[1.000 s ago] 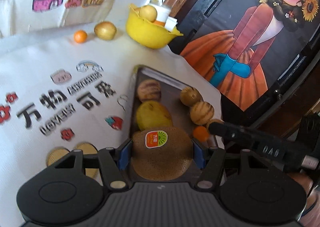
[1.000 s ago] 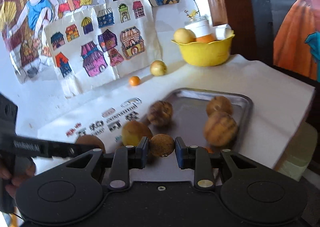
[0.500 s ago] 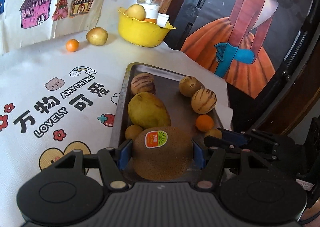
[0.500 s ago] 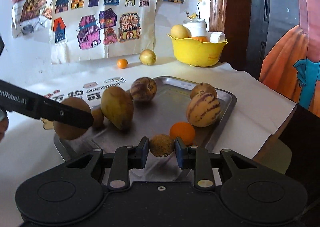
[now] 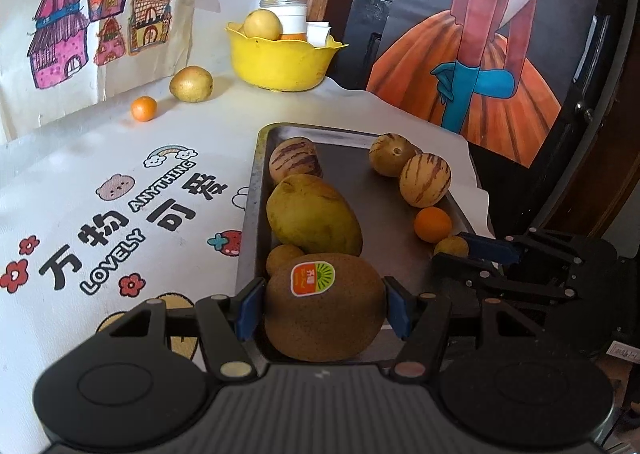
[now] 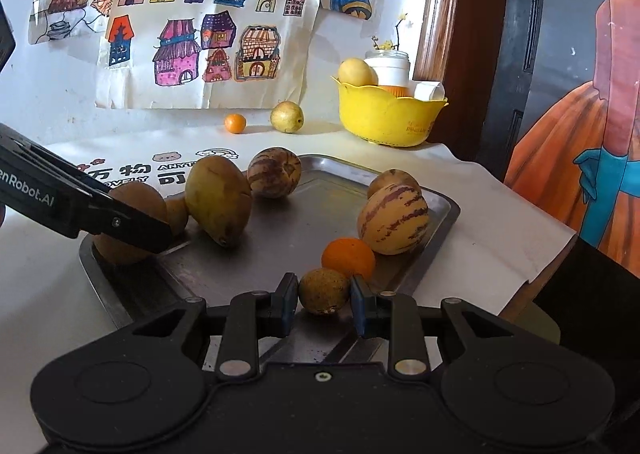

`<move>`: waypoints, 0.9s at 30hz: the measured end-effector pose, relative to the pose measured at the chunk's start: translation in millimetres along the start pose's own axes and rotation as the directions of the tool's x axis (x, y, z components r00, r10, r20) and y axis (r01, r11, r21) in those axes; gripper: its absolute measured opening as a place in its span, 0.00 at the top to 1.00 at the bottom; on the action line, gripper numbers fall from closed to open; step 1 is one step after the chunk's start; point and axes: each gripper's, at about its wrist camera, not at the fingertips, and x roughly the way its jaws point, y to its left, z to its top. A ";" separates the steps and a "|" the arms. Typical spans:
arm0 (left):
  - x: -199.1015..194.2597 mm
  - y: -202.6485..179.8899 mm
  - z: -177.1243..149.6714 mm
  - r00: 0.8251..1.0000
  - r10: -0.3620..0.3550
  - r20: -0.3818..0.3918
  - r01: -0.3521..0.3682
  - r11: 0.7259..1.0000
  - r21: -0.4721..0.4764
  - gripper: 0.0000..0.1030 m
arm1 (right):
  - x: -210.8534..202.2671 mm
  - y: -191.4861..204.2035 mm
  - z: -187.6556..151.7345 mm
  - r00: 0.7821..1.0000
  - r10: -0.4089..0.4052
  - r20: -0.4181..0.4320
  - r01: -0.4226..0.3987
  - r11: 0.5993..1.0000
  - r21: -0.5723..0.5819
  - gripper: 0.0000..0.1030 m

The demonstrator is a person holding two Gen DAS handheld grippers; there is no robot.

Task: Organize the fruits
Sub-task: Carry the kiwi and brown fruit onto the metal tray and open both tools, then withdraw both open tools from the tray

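Note:
My left gripper (image 5: 324, 308) is shut on a brown kiwi (image 5: 324, 318) with a round sticker, low over the near left corner of the metal tray (image 5: 388, 250). A small brown round fruit (image 6: 324, 291) sits between the pads of my shut right gripper (image 6: 324, 296), at the tray's near edge and just in front of an orange (image 6: 349, 258). On the tray lie a mango (image 5: 312, 216), three striped melons (image 5: 294, 160) and another small brown fruit (image 5: 284, 256). In the right wrist view, the left gripper's fingers (image 6: 132, 226) cover part of the kiwi.
A yellow bowl (image 5: 280, 58) with a pale fruit and a white jar stands at the back of the table. A loose small orange (image 5: 144, 109) and a yellow-green fruit (image 5: 191, 84) lie on the printed cloth near the wall drawings. The table edge drops off right of the tray.
Both grippers rolled to level and sank toward the tray, each keeping its fruit. The right one came down beside the orange at the tray's near edge.

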 end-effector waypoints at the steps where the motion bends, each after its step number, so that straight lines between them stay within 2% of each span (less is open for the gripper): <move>1: 0.6 -1.7 -0.7 1.000 0.004 0.000 -0.004 1.000 0.013 0.36 | -0.1 1.0 -0.1 1.000 -0.004 0.002 0.004 1.000 -0.006 0.71; 7: 1.3 -7.1 -3.2 1.000 0.016 0.004 -0.016 0.998 0.066 0.35 | -1.2 4.7 -4.5 1.000 -0.025 0.002 0.025 0.999 -0.033 0.68; 15: -3.2 -2.0 -3.8 1.000 -0.005 -0.001 0.005 0.999 0.048 0.33 | -14.7 7.8 -5.1 1.000 -0.023 0.009 0.023 0.999 -0.035 0.58; 19: -11.0 -2.3 -6.4 1.000 -0.016 0.022 0.015 1.000 0.027 0.23 | -26.8 11.4 -5.5 0.999 -0.034 0.021 0.035 0.999 -0.029 0.48; 23: -23.3 0.9 -10.7 0.998 -0.021 0.052 0.023 0.999 -0.035 0.18 | -40.9 15.1 -7.7 0.998 -0.046 0.032 0.046 0.999 -0.007 0.39; 25: -31.4 3.7 -13.8 0.997 -0.014 0.076 0.019 0.997 -0.072 0.15 | -48.5 16.5 -9.7 0.998 -0.049 0.037 0.049 0.999 0.014 0.31; 27: -40.3 5.2 -17.4 0.995 0.005 0.104 0.004 0.996 -0.093 0.11 | -55.8 18.0 -11.3 0.998 -0.044 0.036 0.042 0.998 0.038 0.28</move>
